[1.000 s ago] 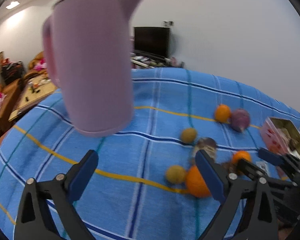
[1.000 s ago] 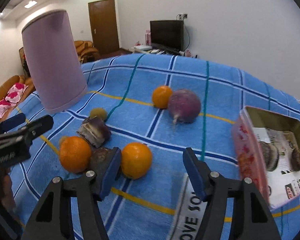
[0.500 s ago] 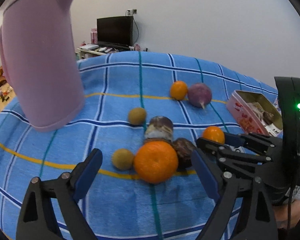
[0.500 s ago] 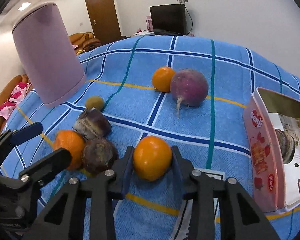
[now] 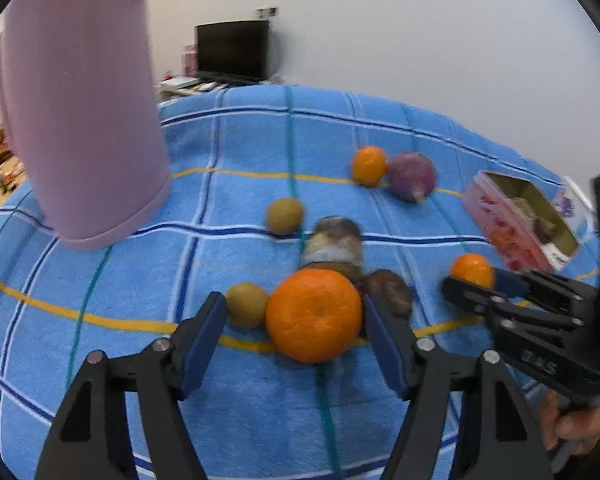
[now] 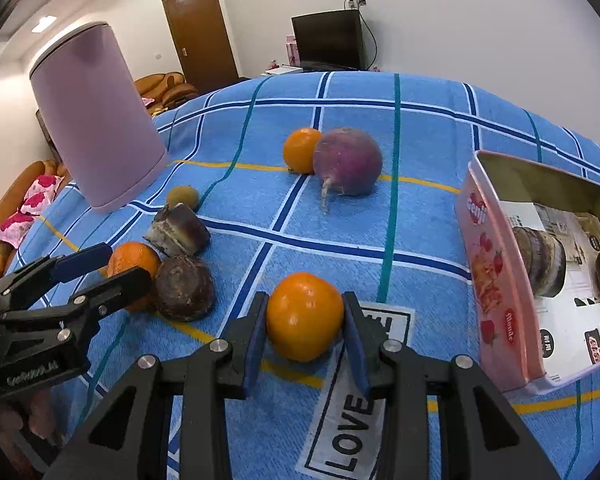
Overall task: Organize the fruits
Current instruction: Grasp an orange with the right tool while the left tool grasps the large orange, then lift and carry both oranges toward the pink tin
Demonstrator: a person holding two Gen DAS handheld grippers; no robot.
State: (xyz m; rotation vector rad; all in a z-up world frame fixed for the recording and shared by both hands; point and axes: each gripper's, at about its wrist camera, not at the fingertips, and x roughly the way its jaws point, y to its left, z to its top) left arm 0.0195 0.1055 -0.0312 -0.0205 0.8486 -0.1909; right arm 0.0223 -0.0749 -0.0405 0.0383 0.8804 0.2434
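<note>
My right gripper (image 6: 305, 330) is shut on a small orange (image 6: 304, 317), low over the blue checked cloth; it shows in the left wrist view (image 5: 471, 271) too. My left gripper (image 5: 296, 330) is open around a big orange (image 5: 314, 314), whose right side meets the right pad, and a brown-green fruit (image 5: 247, 310) by its left pad. A third orange (image 6: 300, 150) touches a purple radish (image 6: 348, 162) further back. Another brown-green fruit (image 6: 183, 197) lies near the jug.
A tall pink jug (image 6: 96, 120) stands at the left. Two dark chocolate cakes (image 6: 178, 228) (image 6: 185, 288) lie among the fruit. An open pink biscuit tin (image 6: 496, 280) with cakes inside stands at the right. A "LOVE" label (image 6: 356, 412) lies under my right gripper.
My right gripper closed onto the small orange. My left gripper moved forward and narrowed around the big orange.
</note>
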